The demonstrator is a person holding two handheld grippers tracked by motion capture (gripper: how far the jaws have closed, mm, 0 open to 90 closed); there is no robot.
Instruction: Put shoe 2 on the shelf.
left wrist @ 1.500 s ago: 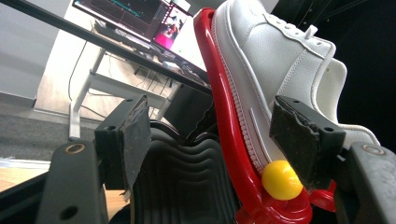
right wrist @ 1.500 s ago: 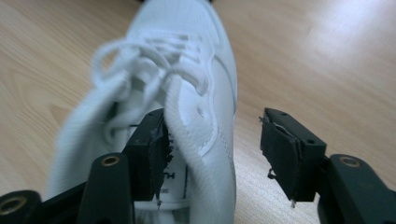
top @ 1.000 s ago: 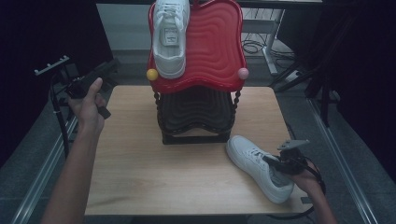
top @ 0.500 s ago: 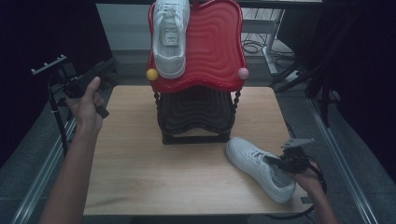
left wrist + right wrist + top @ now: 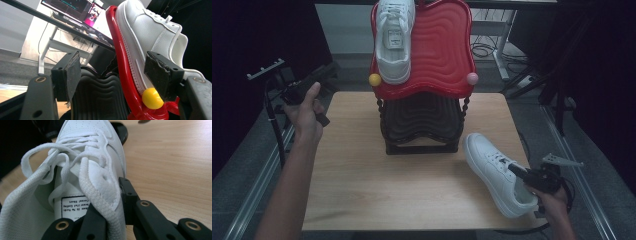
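1. Our right tongs [image 5: 523,175] are closed on the collar of the white sneaker [image 5: 494,172] — in the right gripper view one jaw sits inside the opening and the other outside, pinching the padded side wall [image 5: 100,192].
2. Our left tongs [image 5: 314,80] hang wide apart with nothing between them, held off the left edge of the desk [image 5: 362,190] and aimed at the rack.
3. The sneaker lies near the desk's front right corner, toe toward the foot of the black lower tier [image 5: 422,125], heel toward us. It looks soft and clean, its laces [image 5: 45,162] loose and a printed label showing on the tongue.
4. Its mate [image 5: 394,37] rests on the red upper tray [image 5: 442,50], toe down against the lip by the yellow knob [image 5: 375,79].
5. We judge the grasp is made and the lift is next: raise the sneaker clear of the desk and carry it up to the bare right half of the red tray — keeping the pinch firm, since the collar is pliant.
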